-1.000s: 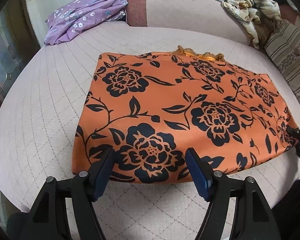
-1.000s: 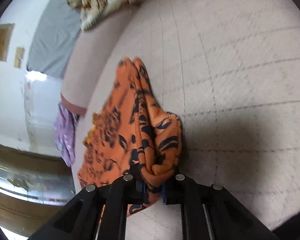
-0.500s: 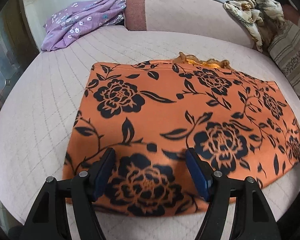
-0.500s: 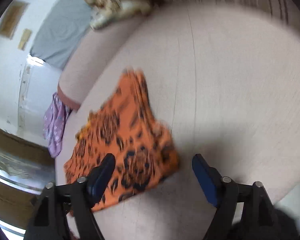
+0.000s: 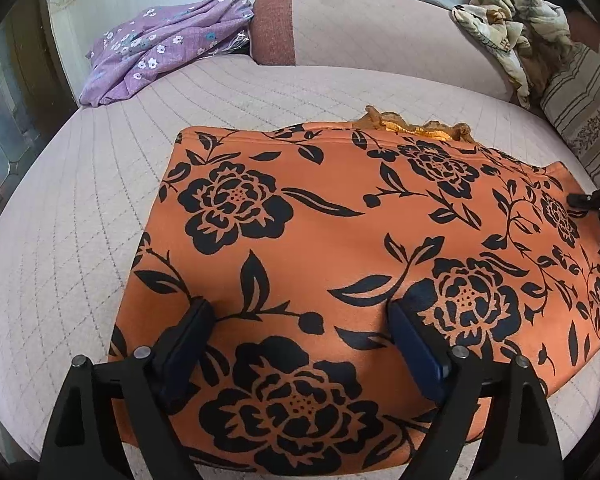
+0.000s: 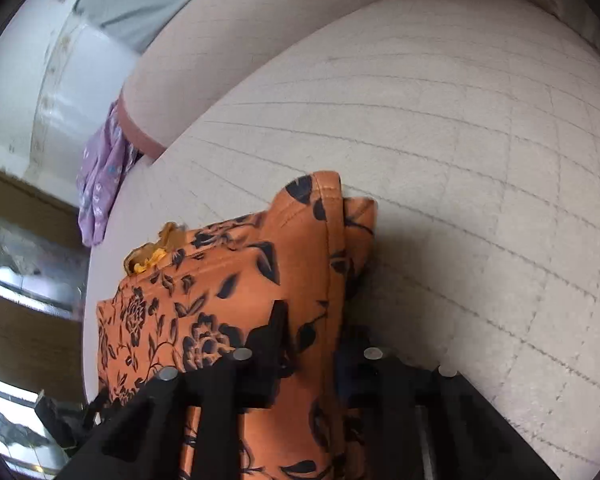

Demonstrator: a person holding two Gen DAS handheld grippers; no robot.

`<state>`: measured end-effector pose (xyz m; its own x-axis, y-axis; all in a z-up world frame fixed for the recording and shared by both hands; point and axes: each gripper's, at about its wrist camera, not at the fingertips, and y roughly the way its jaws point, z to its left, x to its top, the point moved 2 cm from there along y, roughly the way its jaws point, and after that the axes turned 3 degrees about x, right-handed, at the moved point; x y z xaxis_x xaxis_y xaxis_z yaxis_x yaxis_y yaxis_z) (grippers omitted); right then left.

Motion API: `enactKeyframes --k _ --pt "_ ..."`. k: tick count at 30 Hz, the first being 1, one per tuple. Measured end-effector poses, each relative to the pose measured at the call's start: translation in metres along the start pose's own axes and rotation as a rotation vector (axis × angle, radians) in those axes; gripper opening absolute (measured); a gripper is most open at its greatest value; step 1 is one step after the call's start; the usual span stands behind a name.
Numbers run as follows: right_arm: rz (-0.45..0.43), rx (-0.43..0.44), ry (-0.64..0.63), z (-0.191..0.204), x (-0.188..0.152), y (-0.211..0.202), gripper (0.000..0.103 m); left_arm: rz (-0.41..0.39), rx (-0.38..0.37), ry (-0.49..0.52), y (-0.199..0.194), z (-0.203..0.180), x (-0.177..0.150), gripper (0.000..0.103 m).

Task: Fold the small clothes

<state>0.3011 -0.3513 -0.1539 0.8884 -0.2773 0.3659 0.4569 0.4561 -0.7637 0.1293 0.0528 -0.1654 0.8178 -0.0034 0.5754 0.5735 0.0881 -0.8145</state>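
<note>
An orange garment with black flowers (image 5: pixel 340 240) lies folded flat on the pale quilted bed. My left gripper (image 5: pixel 300 320) is open, its jaws spread over the garment's near edge, holding nothing. My right gripper (image 6: pixel 312 332) sits at the garment's right edge (image 6: pixel 300 264), its jaws partly closed around a raised fold of the cloth; whether they pinch it is unclear. The right gripper's tip also shows at the right edge of the left wrist view (image 5: pixel 596 200).
A purple flowered garment (image 5: pixel 164 44) lies at the back left of the bed (image 5: pixel 60 220). A cream patterned cloth (image 5: pixel 508 28) is heaped at the back right by a striped pillow (image 5: pixel 580 104). A padded headboard (image 5: pixel 380 28) runs along the back.
My right gripper let go of the garment's corner, opened, then came back onto the right edge with its jaws narrowed. My left gripper moved forward over the near edge, still open.
</note>
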Motion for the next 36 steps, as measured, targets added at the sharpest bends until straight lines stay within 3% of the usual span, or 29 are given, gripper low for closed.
enactKeyframes --k 3,5,9,13,14,15,16,17,19,20,21,23,25,26,28,31,34,35,36 --pt "-0.056 -0.151 0.023 -0.012 0.0 -0.005 0.013 0.007 -0.004 -0.001 -0.001 0.001 0.002 0.09" --pt "-0.07 -0.127 0.08 -0.022 -0.003 -0.007 0.013 0.007 -0.005 -0.002 -0.006 0.002 0.005 0.09" --pt "-0.135 -0.223 0.024 0.001 -0.006 -0.032 0.028 -0.034 -0.021 -0.03 -0.021 0.007 0.008 0.09" --pt "-0.206 -0.123 -0.033 0.037 -0.02 -0.065 0.029 0.048 0.015 0.033 0.002 -0.001 -0.006 0.092" --pt "-0.188 -0.069 -0.063 0.05 -0.027 -0.065 0.04 0.019 0.03 0.052 -0.002 -0.003 -0.006 0.092" --pt "-0.161 -0.027 -0.086 0.06 -0.033 -0.061 0.064 0.02 0.033 0.057 -0.005 -0.005 -0.005 0.092" --pt "-0.112 0.029 -0.108 0.068 -0.043 -0.052 0.074 0.027 0.013 0.044 -0.01 -0.004 -0.002 0.092" --pt "-0.06 0.069 -0.12 0.069 -0.051 -0.041 0.076 0.02 -0.005 0.029 -0.015 -0.003 -0.001 0.092" --pt "0.008 0.017 -0.096 0.048 -0.059 -0.018 0.073 -0.025 -0.019 0.014 -0.03 0.001 0.002 0.092" --pt "0.004 0.03 -0.045 0.032 -0.06 -0.013 0.06 -0.038 -0.013 0.019 -0.034 0.003 0.001 0.092" --pt "-0.029 0.061 0.012 0.021 -0.059 -0.018 0.055 -0.047 0.0 0.027 -0.037 0.006 -0.001 0.092" --pt "-0.059 0.069 0.089 0.015 -0.056 -0.033 0.059 -0.023 0.026 0.025 -0.033 0.016 -0.007 0.092" --pt "-0.081 -0.001 0.03 0.029 -0.057 -0.046 0.066 0.052 0.032 -0.014 -0.018 0.03 -0.013 0.092" --pt "-0.082 0.016 0.003 0.037 -0.058 -0.048 0.067 0.073 0.022 -0.028 -0.013 0.033 -0.016 0.092" --pt "-0.072 0.075 -0.03 0.047 -0.068 -0.048 0.074 0.051 0.029 -0.005 -0.016 0.032 -0.018 0.092" --pt "-0.004 -0.032 -0.021 0.026 -0.076 -0.027 0.079 0.032 0.019 -0.007 -0.029 0.03 -0.014 0.092" --pt "-0.035 -0.02 -0.01 0.034 -0.074 -0.038 0.078 -0.037 0.004 -0.032 -0.039 0.034 -0.011 0.092" --pt "-0.038 -0.02 -0.01 0.036 -0.072 -0.041 0.079 -0.024 0.026 -0.023 -0.033 0.036 -0.013 0.092" --pt "-0.053 -0.014 -0.011 0.036 -0.072 -0.048 0.079 0.037 0.054 -0.01 -0.016 0.036 -0.018 0.093"
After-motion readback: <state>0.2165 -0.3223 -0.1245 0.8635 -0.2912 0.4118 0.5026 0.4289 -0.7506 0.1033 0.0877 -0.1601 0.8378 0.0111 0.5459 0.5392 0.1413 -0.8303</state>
